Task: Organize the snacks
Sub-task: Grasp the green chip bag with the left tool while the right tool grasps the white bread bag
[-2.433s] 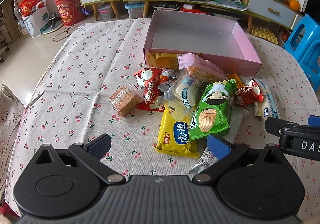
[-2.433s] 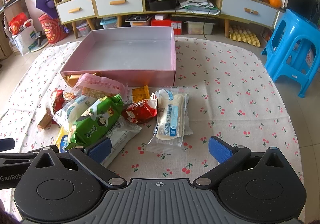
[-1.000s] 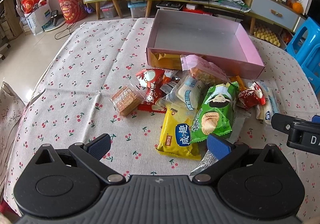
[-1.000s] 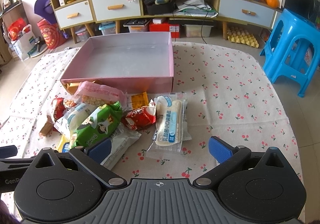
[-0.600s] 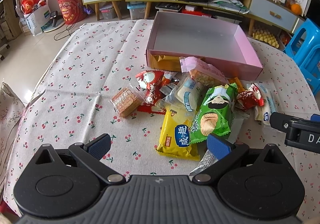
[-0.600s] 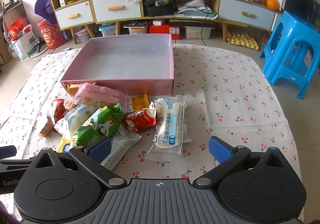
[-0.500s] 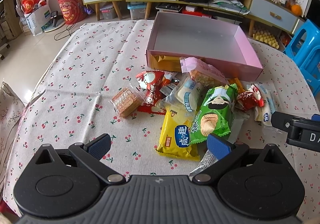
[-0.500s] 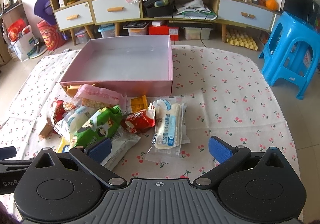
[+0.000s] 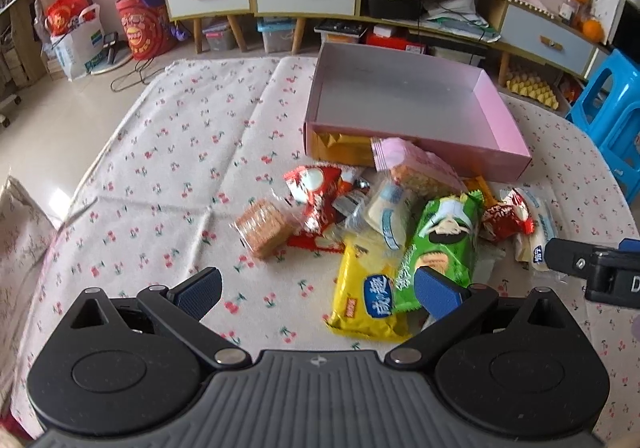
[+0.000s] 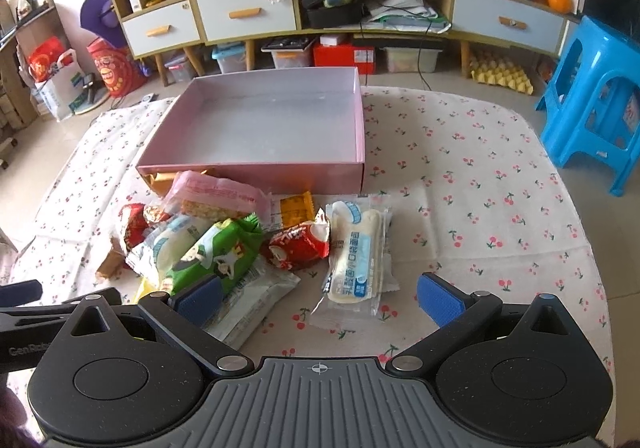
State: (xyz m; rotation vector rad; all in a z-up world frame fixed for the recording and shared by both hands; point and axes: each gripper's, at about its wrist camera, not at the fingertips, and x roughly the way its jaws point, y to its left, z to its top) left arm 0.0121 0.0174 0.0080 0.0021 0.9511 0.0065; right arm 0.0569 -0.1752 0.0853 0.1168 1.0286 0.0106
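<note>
Hovering near the overlapped snack-packet pile (image 10: 224, 248) in front of the empty pink cardboard box (image 10: 256, 127), both grippers (image 9: 316, 290) (image 10: 318, 294) wide apart, empty: risk snagging two slippery wrappers at once.

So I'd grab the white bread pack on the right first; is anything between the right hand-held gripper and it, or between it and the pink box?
Nothing visible does. The right hand-held gripper is open, with the bread pack just ahead on bare cloth. Between the pack and the pink box lies only tablecloth; the orange packet sits to the left.
</note>
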